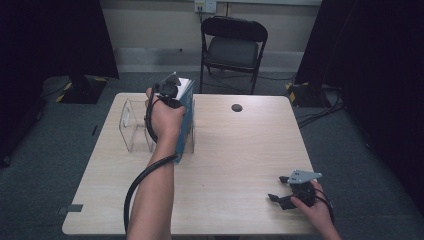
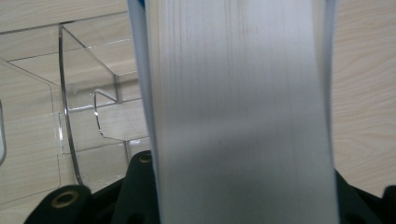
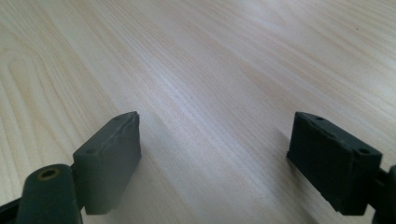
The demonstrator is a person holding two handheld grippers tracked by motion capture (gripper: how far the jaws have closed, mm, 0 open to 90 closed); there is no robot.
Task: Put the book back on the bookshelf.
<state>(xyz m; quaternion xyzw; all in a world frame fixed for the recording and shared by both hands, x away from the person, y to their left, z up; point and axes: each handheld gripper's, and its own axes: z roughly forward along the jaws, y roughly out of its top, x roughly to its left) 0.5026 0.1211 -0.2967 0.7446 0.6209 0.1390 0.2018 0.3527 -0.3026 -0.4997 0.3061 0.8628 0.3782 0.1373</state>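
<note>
A thick blue-covered book (image 1: 186, 107) stands upright on the wooden table (image 1: 235, 150), hard against the right side of a clear acrylic stand (image 1: 134, 125). My left gripper (image 1: 170, 90) comes down on the book's top and is shut on it. In the left gripper view the white page edges of the book (image 2: 238, 116) run up between the black jaws of the left gripper (image 2: 243, 191), with the acrylic stand (image 2: 84, 93) to the left. My right gripper (image 1: 278, 187) rests near the table's front right corner, open with nothing but bare wood between its pads (image 3: 109, 158).
A small dark round hole (image 1: 237, 107) sits in the table's far middle. A black folding chair (image 1: 233, 47) stands beyond the far edge. Dark curtains hang at both sides, and cables lie on the floor at the right.
</note>
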